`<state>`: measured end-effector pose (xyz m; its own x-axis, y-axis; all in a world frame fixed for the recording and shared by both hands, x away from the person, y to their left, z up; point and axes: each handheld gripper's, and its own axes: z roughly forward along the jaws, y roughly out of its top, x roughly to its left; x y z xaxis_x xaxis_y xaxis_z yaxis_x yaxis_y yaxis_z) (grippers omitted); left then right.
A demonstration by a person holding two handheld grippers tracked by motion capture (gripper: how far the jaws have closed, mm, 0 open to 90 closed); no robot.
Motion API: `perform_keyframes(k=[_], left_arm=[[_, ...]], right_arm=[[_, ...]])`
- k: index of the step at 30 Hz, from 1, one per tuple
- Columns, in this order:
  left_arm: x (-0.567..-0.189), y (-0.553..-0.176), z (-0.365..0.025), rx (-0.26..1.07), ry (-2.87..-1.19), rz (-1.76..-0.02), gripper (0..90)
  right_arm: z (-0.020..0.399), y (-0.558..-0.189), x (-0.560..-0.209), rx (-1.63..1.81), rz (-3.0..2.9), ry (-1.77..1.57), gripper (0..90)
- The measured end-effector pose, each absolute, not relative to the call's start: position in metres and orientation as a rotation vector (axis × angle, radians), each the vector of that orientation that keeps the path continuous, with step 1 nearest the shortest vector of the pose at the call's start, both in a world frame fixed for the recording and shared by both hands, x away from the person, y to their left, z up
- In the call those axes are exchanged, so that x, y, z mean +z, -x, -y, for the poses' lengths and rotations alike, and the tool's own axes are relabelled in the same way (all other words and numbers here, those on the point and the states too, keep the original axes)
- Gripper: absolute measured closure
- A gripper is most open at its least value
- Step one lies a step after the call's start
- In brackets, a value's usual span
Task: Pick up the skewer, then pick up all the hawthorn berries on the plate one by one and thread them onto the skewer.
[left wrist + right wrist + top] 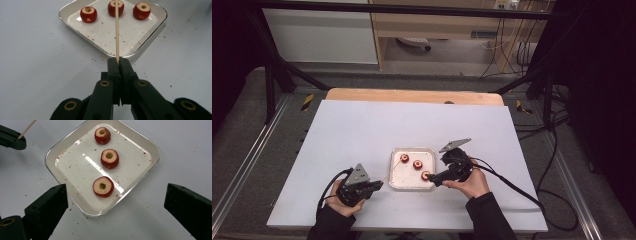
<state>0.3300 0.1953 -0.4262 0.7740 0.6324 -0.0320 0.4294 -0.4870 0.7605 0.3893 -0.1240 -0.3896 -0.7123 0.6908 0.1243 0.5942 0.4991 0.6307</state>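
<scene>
You see a white table (362,130) with a wooden edge (412,95) at twelve o'clock. Reddish crumbs (62,46) speckle its surface. Beyond it, at one o'clock, cables (507,40) hang by a wooden cabinet (437,25). Black frame bars (277,70) stand at ten o'clock.

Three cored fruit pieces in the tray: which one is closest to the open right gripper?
The fruit piece at the end of the row, by the tray corner nearest the right gripper. It sits almost between the open jaws; the other two lie farther up the tray.
</scene>
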Motion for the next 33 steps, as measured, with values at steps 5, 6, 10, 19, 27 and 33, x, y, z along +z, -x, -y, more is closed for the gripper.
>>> perform_keyframes(k=[5,6,10,19,27,33], left_arm=[[-0.428,-0.331,-0.196,0.316,-2.155,-0.789,88.6],[-0.428,-0.331,-0.196,0.313,-2.156,-0.79,88.6],[-0.429,-0.332,-0.197,0.305,-2.146,-0.791,88.6],[-0.431,-0.332,-0.194,0.312,-2.152,-0.794,88.6],[-0.433,-0.332,-0.193,0.304,-2.162,-0.792,88.6],[-0.433,-0.332,-0.192,0.303,-2.168,-0.791,88.6]], right_arm=[[0.112,-0.394,-0.391,0.971,-2.618,-1.128,7.6],[0.109,-0.396,-0.391,0.963,-2.623,-1.127,8.4],[0.101,-0.4,-0.394,0.943,-2.646,-1.148,11.8],[0.086,-0.412,-0.397,0.852,-2.722,-1.183,28.3],[0.081,-0.42,-0.405,0.759,-2.779,-1.23,45.8],[0.079,-0.424,-0.41,0.741,-2.816,-1.255,54.7]])
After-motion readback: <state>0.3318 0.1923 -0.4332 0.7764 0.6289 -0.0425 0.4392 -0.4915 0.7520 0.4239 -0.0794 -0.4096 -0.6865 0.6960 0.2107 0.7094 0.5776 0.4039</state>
